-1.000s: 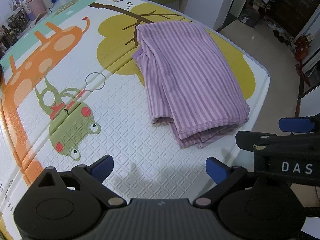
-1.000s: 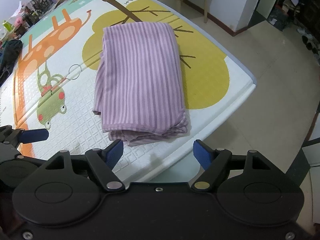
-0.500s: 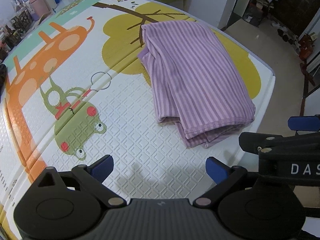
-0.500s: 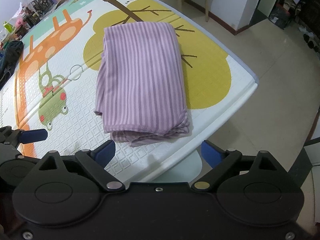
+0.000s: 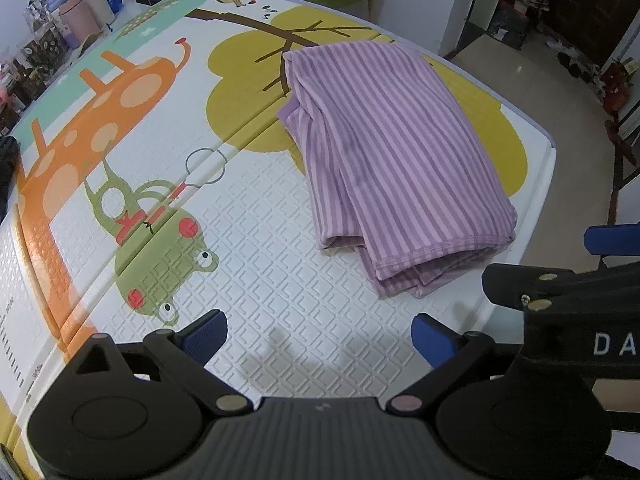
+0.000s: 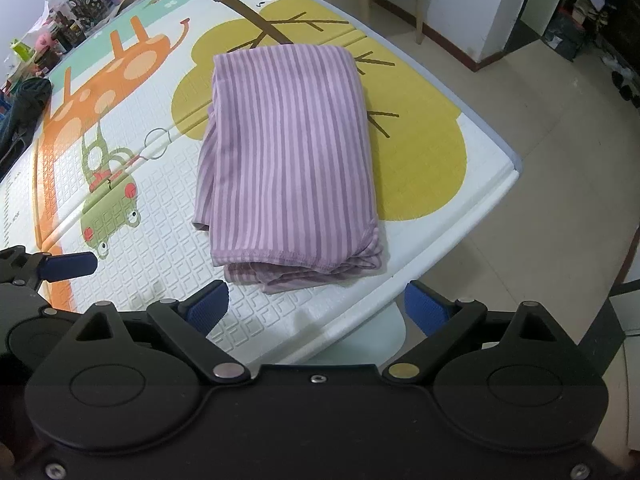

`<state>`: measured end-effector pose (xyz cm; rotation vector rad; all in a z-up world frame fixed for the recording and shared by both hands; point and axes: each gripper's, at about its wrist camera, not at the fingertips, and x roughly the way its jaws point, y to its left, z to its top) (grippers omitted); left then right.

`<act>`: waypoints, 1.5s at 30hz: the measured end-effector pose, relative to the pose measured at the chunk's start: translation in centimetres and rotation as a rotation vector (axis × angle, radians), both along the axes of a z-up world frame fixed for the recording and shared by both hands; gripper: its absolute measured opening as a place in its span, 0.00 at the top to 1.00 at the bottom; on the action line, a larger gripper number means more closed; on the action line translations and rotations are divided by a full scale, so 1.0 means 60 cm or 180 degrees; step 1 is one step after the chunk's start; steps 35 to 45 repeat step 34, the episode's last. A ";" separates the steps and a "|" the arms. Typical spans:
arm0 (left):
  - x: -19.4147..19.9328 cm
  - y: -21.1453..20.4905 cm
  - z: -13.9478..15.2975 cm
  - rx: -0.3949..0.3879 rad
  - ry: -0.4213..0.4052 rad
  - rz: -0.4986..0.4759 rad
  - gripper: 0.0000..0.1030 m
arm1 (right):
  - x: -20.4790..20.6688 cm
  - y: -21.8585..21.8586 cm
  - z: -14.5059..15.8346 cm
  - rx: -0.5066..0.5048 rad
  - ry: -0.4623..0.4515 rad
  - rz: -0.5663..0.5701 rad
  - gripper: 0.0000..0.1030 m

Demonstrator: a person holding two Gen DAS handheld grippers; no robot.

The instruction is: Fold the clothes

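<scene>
- Left wrist view: the left gripper (image 5: 318, 334) hangs over bare mat (image 5: 280, 280), fingers spread apart and holding nothing. The purple striped garment (image 5: 396, 160) lies folded into a long stack near the mat's right edge, hems towards the camera. The right gripper (image 5: 560, 280) sits just beside it.
- Right wrist view: the right gripper (image 6: 316, 306) is likewise spread wide and empty, just short of the garment's (image 6: 288, 152) near hem, probably lined up for another fold.
</scene>
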<state>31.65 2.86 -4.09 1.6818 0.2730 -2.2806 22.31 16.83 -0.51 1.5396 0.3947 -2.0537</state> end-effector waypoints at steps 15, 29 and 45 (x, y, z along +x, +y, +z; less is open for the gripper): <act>-0.004 -0.001 0.002 -0.0007 0.0003 -0.0001 0.03 | -0.002 -0.002 0.003 -0.0021 -0.0003 -0.0006 0.08; -0.008 -0.004 -0.001 -0.0023 -0.0050 -0.0054 0.03 | -0.003 -0.006 0.000 -0.0006 -0.0015 -0.0032 0.08; -0.007 -0.007 -0.002 0.0030 -0.0047 -0.0054 0.03 | -0.001 -0.008 0.000 0.0005 -0.0011 -0.0038 0.08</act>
